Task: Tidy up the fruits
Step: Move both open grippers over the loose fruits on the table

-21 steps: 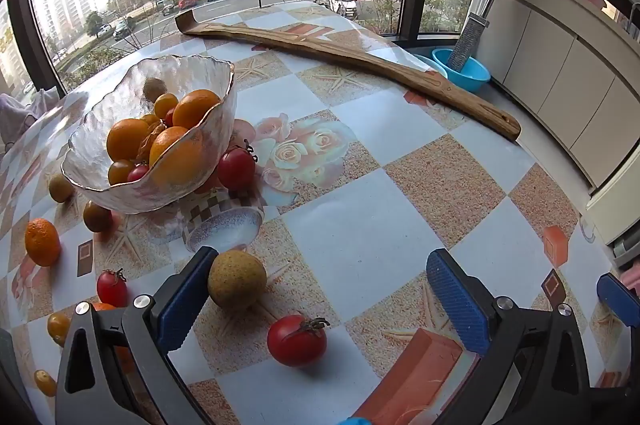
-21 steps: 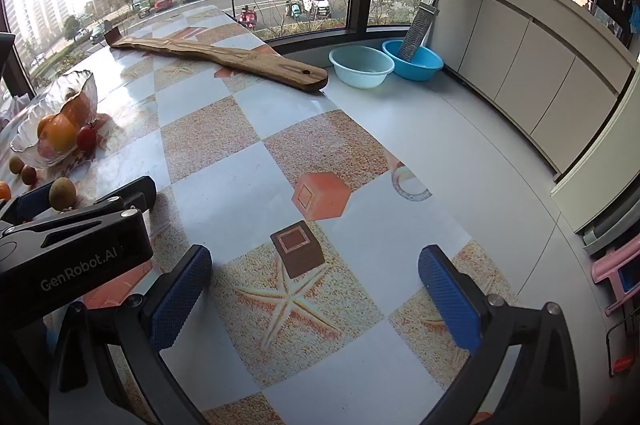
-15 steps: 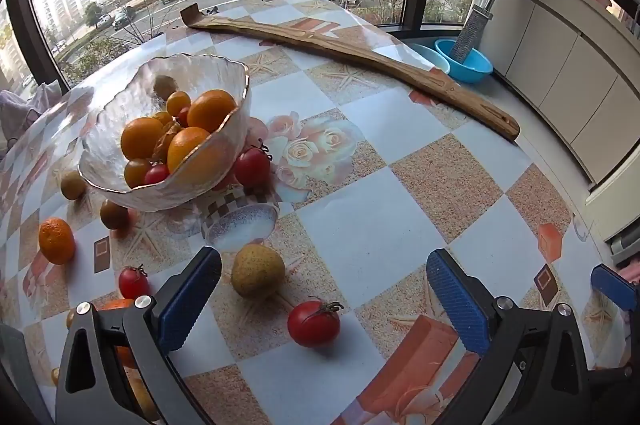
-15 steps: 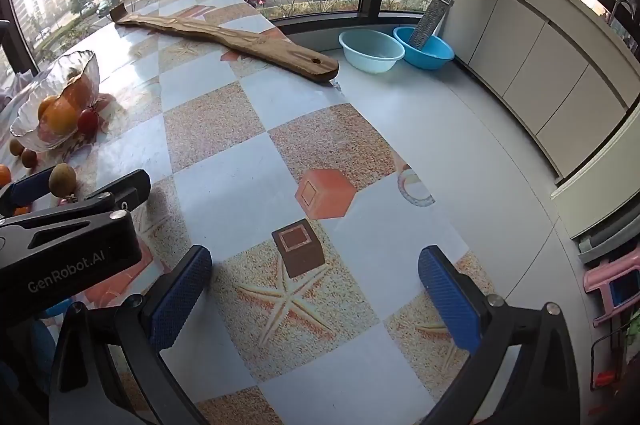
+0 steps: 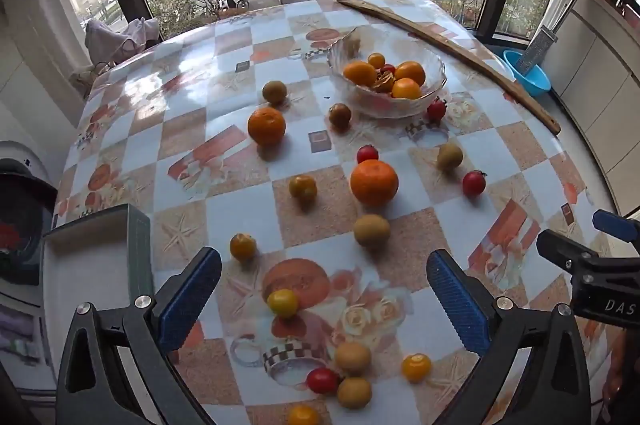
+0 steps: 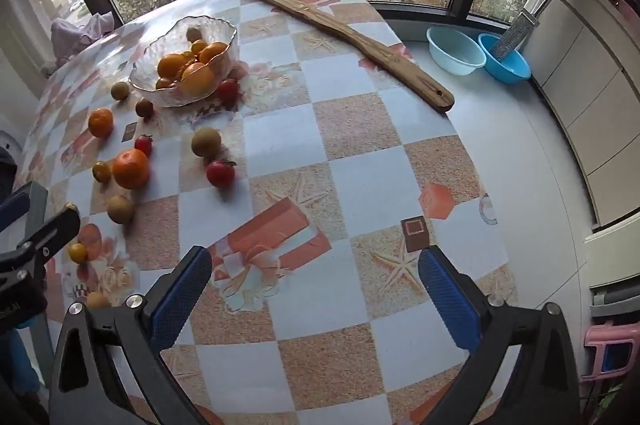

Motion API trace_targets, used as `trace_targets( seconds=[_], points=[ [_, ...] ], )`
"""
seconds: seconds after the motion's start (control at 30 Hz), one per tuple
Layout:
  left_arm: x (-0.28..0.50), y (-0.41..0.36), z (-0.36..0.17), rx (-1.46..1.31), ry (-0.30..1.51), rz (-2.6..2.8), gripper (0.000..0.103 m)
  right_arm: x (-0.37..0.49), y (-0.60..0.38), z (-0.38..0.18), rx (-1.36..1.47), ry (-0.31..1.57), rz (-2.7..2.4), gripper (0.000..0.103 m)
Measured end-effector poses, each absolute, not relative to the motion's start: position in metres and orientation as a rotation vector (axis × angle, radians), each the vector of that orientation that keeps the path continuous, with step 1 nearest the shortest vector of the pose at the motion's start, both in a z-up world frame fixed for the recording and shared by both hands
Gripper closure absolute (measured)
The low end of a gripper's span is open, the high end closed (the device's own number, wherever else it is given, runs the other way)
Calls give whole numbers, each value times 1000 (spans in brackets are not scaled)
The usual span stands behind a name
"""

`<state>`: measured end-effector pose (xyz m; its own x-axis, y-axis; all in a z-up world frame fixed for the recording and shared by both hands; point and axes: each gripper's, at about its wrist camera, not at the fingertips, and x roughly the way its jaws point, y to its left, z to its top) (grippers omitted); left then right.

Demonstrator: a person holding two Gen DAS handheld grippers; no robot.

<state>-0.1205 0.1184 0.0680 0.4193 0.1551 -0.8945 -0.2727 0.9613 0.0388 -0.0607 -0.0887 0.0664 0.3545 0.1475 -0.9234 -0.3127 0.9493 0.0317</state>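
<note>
At the bottom of each wrist view, the left gripper (image 5: 324, 299) and right gripper (image 6: 314, 291) gape wide, holding nothing, above the patterned table (image 6: 360, 185); loose fruits (image 5: 374, 182) dot mid-frame, the glass bowl (image 5: 432, 93) of oranges sits beyond.

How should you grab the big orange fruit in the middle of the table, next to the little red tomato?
Come straight down from above and close the left tool across the widest middle of the big orange fruit. It is round, so the pads hold best at its middle. Line the pads up so neither bumps the small red tomato just behind it.
</note>
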Motion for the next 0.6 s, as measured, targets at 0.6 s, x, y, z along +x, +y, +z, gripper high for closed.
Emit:
trace_targets(
  seconds=[0.6],
  points=[
    [-142, 161, 40, -275, 1266, 407, 0, -64, -34, 59, -180, 1303, 414, 0]
  ],
)
